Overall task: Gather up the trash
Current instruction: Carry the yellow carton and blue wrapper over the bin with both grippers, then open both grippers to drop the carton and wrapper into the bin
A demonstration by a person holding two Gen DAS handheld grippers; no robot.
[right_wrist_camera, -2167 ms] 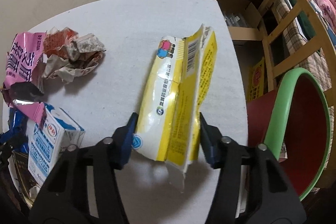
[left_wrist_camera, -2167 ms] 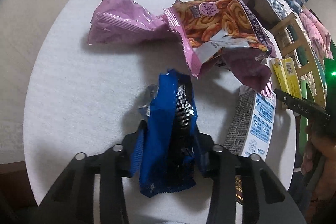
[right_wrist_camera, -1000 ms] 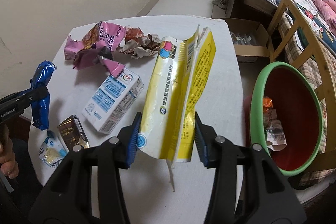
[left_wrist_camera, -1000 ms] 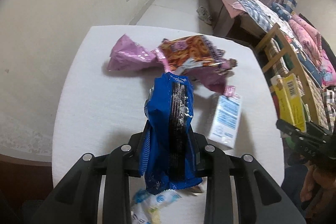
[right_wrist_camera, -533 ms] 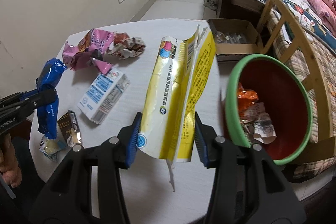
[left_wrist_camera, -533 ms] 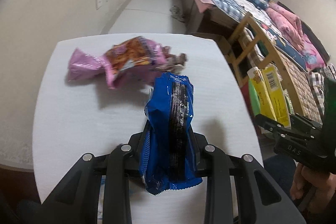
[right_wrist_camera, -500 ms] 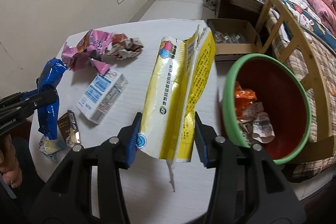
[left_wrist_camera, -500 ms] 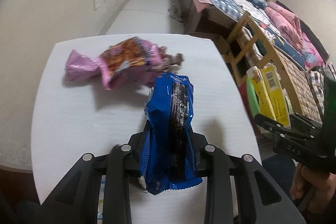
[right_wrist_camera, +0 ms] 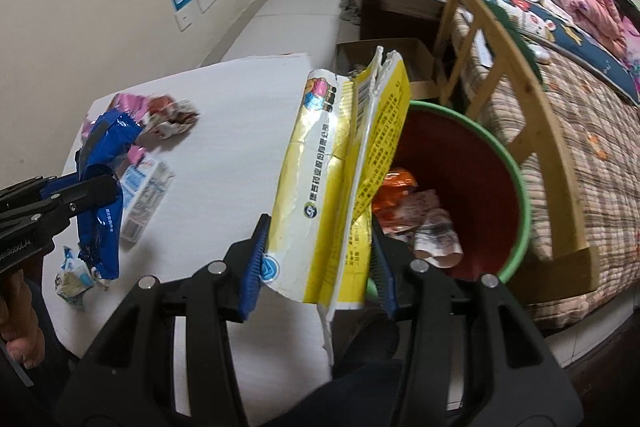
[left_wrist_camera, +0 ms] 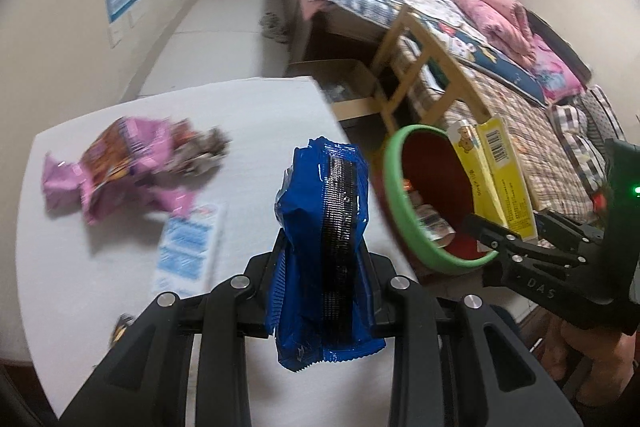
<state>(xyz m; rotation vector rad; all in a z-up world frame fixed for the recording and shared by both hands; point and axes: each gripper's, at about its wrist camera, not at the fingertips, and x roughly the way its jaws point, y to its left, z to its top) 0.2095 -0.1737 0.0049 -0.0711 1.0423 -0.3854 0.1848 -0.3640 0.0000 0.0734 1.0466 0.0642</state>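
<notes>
Two grippers were in view, each clamped on one wrapper. The left gripper [left_wrist_camera: 320,287] pinched a blue wrapper [left_wrist_camera: 326,227] upright above the table [left_wrist_camera: 256,115]; the right gripper [right_wrist_camera: 320,263] squeezed a torn yellow packet [right_wrist_camera: 340,179] held at the near rim of the one green-rimmed bin [right_wrist_camera: 516,171]. Several crumpled wrappers [right_wrist_camera: 412,219] lay inside the bin, their number unclear. On the table were one pink bag [left_wrist_camera: 116,163], blurred, one white carton [left_wrist_camera: 188,243], and one small crumpled wrapper [right_wrist_camera: 74,277]. A further scrap [left_wrist_camera: 120,327] was mostly hidden behind the left gripper.
</notes>
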